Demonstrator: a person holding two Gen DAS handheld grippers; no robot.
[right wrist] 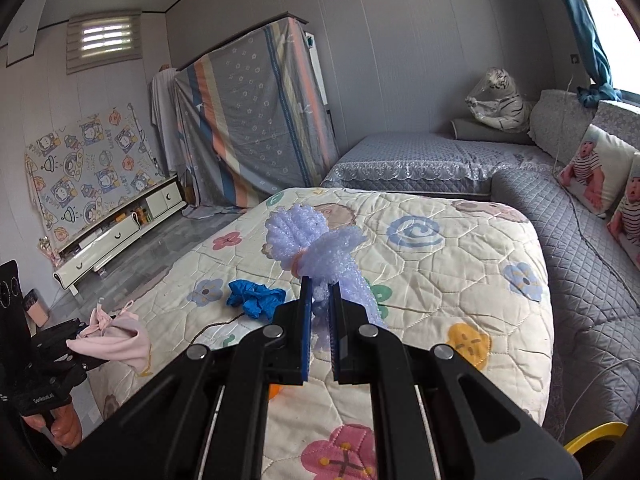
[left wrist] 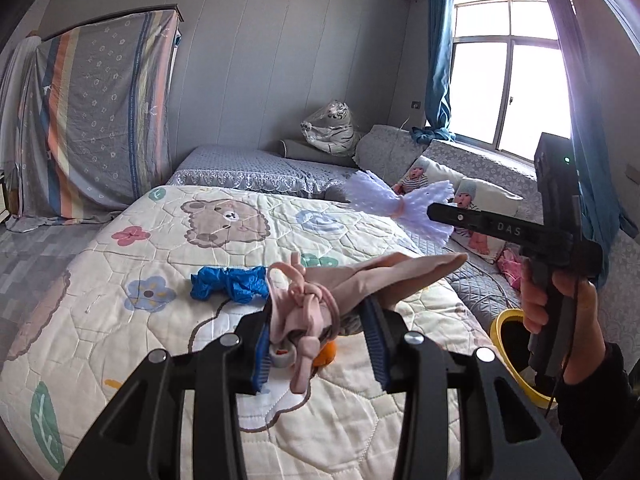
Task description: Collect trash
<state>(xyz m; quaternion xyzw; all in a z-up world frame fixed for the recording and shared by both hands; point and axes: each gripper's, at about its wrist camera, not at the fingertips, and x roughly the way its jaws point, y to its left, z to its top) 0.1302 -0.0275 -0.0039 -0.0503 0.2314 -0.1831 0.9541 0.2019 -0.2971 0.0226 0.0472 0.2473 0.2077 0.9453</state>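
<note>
Left wrist view: the left gripper is clamping a knotted pink cloth bundle between its blue pads, jaws standing partly apart around it, above the quilted bed.
Right wrist view: the right gripper is pinching a tied tuft of white foam netting, jaws nearly together on its lower end, also above the bed.
Trash lying loose: a crumpled blue glove is resting on the quilt, just beyond the pink bundle; something orange is showing under the left gripper, partly hidden.
Edges: the bed's right edge is running close beside a grey quilted sofa, with only a narrow gap; the left edge is facing open floor.
Bin: a yellow-rimmed bin is sitting in that gap near the bed's corner.
Only in left view: a hand is gripping the right gripper's handle, and the window is showing.
Only in right view: a low cabinet is standing along the far wall.
</note>
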